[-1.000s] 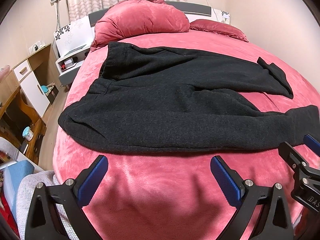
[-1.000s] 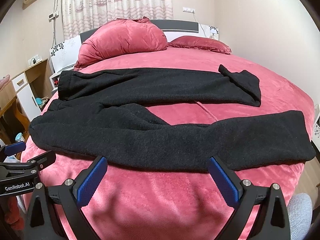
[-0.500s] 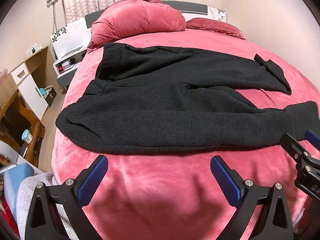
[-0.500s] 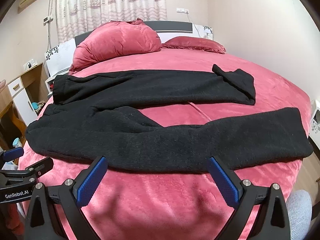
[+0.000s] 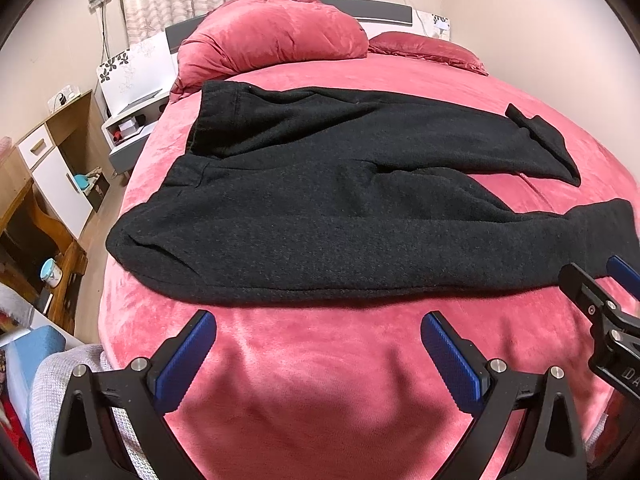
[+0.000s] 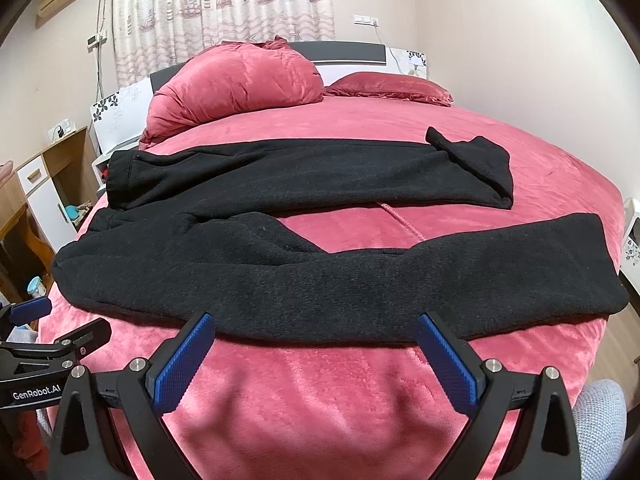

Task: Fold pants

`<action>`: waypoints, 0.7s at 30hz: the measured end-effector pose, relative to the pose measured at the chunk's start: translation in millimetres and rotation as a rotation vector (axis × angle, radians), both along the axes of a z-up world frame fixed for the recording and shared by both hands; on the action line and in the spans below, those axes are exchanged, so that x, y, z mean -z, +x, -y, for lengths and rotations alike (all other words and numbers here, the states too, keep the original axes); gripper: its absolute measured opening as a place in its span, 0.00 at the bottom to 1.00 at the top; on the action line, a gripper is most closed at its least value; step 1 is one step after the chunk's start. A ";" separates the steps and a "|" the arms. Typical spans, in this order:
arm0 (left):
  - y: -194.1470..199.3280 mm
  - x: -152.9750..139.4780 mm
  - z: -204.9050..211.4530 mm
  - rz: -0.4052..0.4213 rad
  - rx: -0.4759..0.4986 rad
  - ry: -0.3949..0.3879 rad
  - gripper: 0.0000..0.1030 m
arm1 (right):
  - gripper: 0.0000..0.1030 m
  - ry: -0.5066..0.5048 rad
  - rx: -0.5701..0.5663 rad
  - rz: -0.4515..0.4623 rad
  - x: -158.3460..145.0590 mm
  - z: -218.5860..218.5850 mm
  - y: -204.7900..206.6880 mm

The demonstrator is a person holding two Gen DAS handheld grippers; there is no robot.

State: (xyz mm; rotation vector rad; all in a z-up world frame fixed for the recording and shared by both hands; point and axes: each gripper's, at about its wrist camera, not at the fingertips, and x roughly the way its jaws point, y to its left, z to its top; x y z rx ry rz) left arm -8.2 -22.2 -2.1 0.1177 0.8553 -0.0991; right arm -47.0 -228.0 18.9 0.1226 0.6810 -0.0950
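Black fleece pants [image 5: 320, 216] lie spread flat on the red bed [image 5: 320, 360], waistband at the left, two legs running right and splayed apart; they also show in the right wrist view [image 6: 304, 280]. The far leg's cuff [image 6: 476, 160] is folded over. My left gripper [image 5: 316, 344] is open and empty, just short of the near edge of the pants at the hip end. My right gripper [image 6: 314, 344] is open and empty, its fingertips at the near edge of the near leg. Each gripper shows in the other's view: the right [image 5: 600, 300], the left [image 6: 48, 328].
A large red pillow [image 6: 236, 84] and a flat red pillow [image 6: 388, 86] lie at the headboard. A white nightstand [image 5: 132, 120] and wooden cabinet [image 5: 52, 168] stand left of the bed. A wall stands to the right. A person's knees show at the bottom corners.
Both grippers have moved forward toward the near edge of the pants; the pants look larger and closer. The pants have not moved. Both stay open.
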 end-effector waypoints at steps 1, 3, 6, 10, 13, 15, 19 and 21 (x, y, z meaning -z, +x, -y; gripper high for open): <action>0.4 0.3 0.0 -0.002 0.000 0.000 1.00 | 0.99 0.002 0.001 0.000 0.3 0.0 0.2; 0.6 0.5 -0.3 -0.005 0.000 -0.001 1.00 | 0.99 0.002 0.003 -0.001 0.8 0.7 0.2; 1.9 1.5 -1.1 -0.016 0.001 -0.009 1.00 | 0.99 0.004 0.003 0.000 1.2 0.7 0.7; 5.8 6.1 -1.8 -0.067 0.027 -0.041 1.00 | 0.99 0.005 0.004 -0.008 3.1 1.6 1.7; 10.5 11.5 -5.8 -0.134 0.086 -0.141 1.00 | 0.99 0.008 0.007 -0.014 4.9 2.8 4.1; 15.6 15.3 -10.5 -0.194 0.107 -0.220 1.00 | 0.99 0.003 0.013 -0.014 5.7 4.3 6.6; 26.1 12.2 -20.2 -0.193 0.064 -0.231 1.00 | 0.99 -0.013 0.030 -0.005 6.1 9.4 12.2; 29.3 -0.6 -23.7 -0.112 0.074 -0.209 1.00 | 0.99 -0.028 0.047 -0.001 5.7 13.7 18.0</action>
